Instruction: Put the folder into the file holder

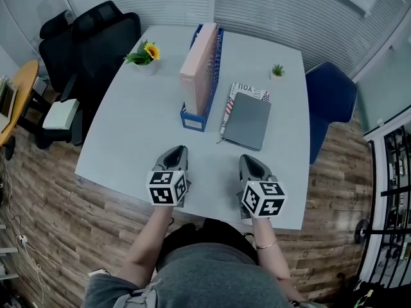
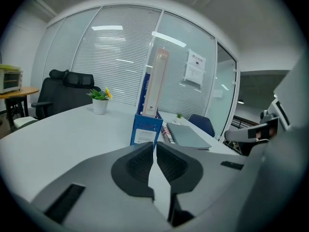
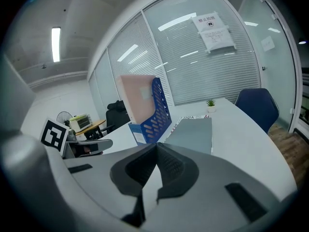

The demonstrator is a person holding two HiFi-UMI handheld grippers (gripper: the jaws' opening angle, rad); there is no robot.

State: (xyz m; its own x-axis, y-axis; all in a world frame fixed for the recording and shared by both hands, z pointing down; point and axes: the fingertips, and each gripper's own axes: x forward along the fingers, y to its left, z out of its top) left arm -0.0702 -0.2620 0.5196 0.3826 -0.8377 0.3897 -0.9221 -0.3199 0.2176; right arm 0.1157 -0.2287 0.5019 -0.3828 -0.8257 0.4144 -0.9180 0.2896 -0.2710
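Grey folder (image 1: 247, 120) lies flat on the table (image 1: 128, 127), just right of the blue file holder (image 1: 192, 119), well ahead of both grippers. Both the left gripper (image 1: 174, 151) and the right gripper (image 1: 249, 160) hover at the near edge, jaws together, empty.

Your table (image 1: 128, 127) is a pale grey-white. The file holder (image 1: 192, 119) on it is bright blue, its side cut in a pattern of slots, with a white label on the near end. The pink folder (image 1: 198, 63) in it is a pale, plain pink. The grey folder (image 1: 247, 120) is dark and plain, over a white booklet (image 1: 247, 90) with red letters and a stars-and-stripes edge. The flower (image 1: 151, 52) is yellow with green leaves. The small plant (image 1: 277, 70) is green. One chair (image 1: 96, 37) is black, the other chair (image 1: 331, 101) dark blue. The floor (image 1: 58, 217) shows brown wood planks. Your left gripper (image 1: 180, 150) and right gripper (image 1: 248, 160) are grey, their cubes white with black square markers.
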